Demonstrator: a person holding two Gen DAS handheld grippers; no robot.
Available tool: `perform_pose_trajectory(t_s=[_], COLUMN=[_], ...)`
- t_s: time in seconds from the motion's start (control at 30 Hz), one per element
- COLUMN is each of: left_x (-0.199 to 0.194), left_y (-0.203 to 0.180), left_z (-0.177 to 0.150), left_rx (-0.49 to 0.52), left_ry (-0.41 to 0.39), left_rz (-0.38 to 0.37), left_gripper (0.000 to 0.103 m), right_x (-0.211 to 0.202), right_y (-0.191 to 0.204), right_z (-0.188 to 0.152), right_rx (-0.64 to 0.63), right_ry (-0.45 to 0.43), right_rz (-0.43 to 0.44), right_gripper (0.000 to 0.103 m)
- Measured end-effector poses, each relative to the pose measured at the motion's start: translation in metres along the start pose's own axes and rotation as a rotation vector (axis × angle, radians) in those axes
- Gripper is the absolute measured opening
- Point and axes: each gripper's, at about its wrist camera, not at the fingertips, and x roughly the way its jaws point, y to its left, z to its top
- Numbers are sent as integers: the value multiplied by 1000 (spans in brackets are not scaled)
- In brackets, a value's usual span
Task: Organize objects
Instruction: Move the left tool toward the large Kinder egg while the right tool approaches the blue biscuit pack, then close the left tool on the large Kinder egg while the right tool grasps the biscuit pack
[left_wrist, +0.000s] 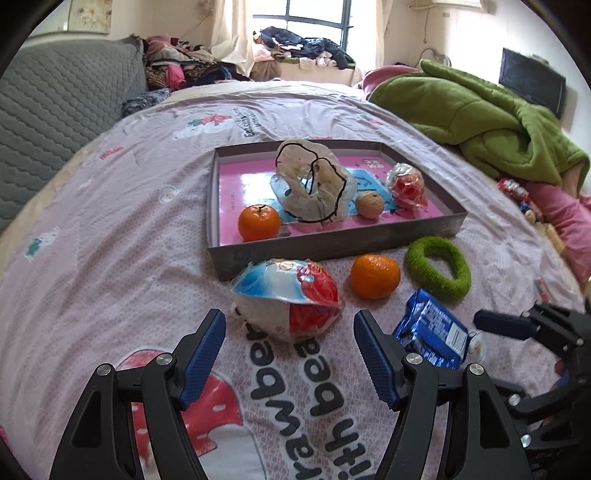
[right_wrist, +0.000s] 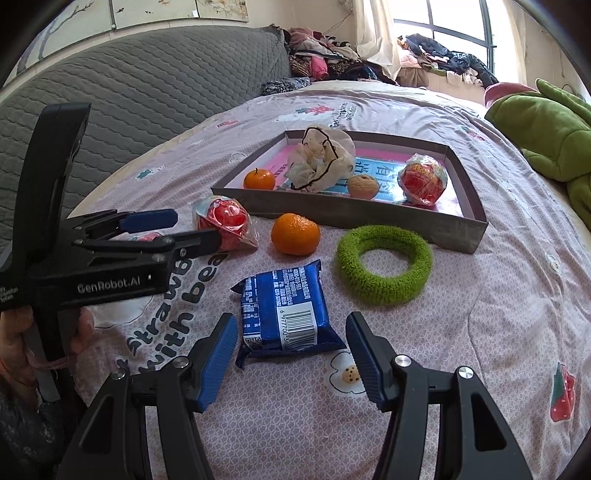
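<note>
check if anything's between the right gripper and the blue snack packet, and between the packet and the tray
Nothing visible blocks the right gripper: its open jaws point straight at the blue snack packet on the bedsheet. Between the packet and the tray lie a loose orange and a green ring, with a gap between them.

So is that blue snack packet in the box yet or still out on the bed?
Out. The blue snack packet lies flat on the bedsheet, in front of the box, just ahead of the open right gripper, untouched.
</note>
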Motion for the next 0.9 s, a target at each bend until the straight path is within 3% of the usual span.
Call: perform_pose_trajectory(t_s=[0.9], left_x=[39], left_y=[15], left_z=[16], left_rx=[-69], left_ry=[5], left_rz=[-101], left_gripper=[74], right_x=[27], right_y=[5], right_z=[0], right_rx=[-12], right_ry=[34], right_rz=[-34], right_gripper=[64])
